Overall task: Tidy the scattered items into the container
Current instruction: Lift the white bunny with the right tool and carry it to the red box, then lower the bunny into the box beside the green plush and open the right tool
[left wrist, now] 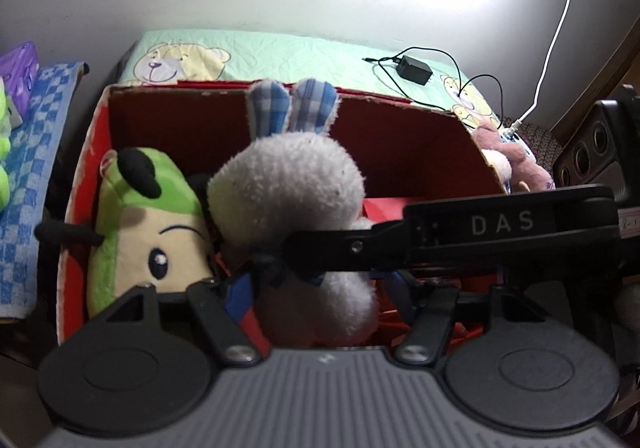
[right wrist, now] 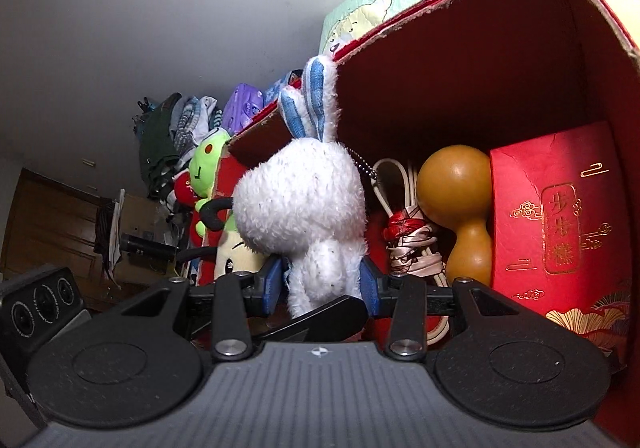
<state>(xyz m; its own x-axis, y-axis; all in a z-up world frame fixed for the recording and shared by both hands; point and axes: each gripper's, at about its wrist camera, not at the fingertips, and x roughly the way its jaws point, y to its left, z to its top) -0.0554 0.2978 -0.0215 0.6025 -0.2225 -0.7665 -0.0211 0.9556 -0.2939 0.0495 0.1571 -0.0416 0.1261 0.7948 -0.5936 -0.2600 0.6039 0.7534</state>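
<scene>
The right claw [right wrist: 324, 284] pinches the white rabbit [right wrist: 300, 200] by its body over the red box [right wrist: 460, 60], and the left claw [left wrist: 316, 288] is narrowed around the same rabbit, though whether its pads press cannot be told. To finish well, they should lower it into the gap beside the green plush [left wrist: 148, 220] before letting go. The box holds one gourd [right wrist: 460, 204], one cord bundle [right wrist: 408, 244] and one red packet [right wrist: 560, 216]; one pink plush [left wrist: 516, 164] lies outside on the bed [left wrist: 300, 52].

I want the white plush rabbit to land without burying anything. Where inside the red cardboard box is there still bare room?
Free: the gap along the red cardboard box's back wall, between the white plush rabbit and the box's right wall. Crowded: left, the green plush toy; right floor, the tan wooden gourd, tied cord bundle, red gift packet.
</scene>
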